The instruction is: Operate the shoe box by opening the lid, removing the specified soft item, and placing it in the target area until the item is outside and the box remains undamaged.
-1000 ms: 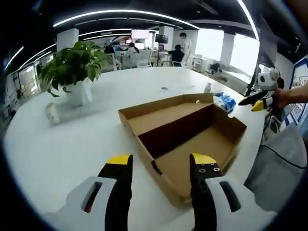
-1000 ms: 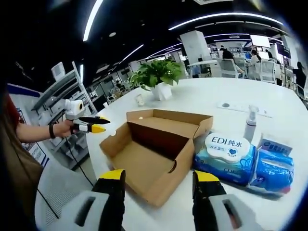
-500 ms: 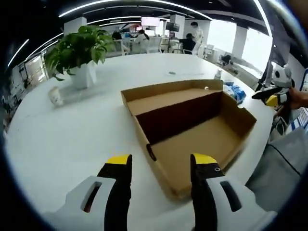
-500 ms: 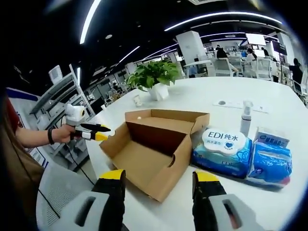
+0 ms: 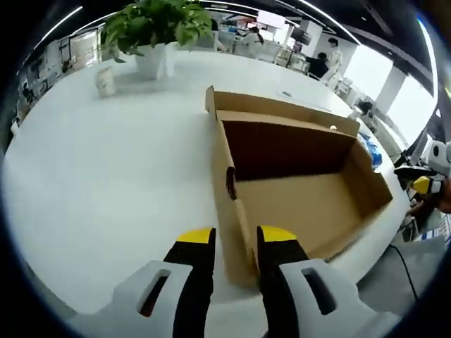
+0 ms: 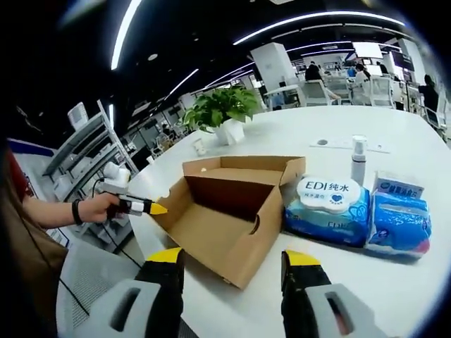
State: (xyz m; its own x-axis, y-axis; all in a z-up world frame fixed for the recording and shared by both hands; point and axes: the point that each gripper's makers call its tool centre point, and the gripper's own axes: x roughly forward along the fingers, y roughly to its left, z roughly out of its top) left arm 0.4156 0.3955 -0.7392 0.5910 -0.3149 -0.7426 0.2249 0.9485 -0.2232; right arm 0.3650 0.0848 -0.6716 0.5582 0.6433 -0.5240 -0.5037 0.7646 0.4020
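The brown cardboard shoe box (image 5: 303, 204) lies open on the white table, its inside bare and its lid folded back on the far side. My left gripper (image 5: 236, 236) has its yellow-tipped jaws closed in on the box's near corner wall, one jaw inside and one outside. In the right gripper view that left gripper (image 6: 156, 209) sits at the left corner of the box (image 6: 218, 225). My right gripper (image 6: 231, 257) stands open in front of the box's near wall, holding nothing. A soft blue wet-wipes pack (image 6: 328, 208) and a second blue pack (image 6: 402, 225) lie outside, right of the box.
A potted plant (image 6: 222, 113) and a small cup (image 5: 106, 81) stand at the far side of the table (image 5: 106, 162). A spray bottle (image 6: 358, 158) stands behind the wipes. A person's hand (image 6: 91, 209) holds the left gripper off the table's edge. Office desks and chairs lie beyond.
My left gripper has come down onto the box's near corner and its jaws have narrowed around the wall. The right gripper stays open, little moved.
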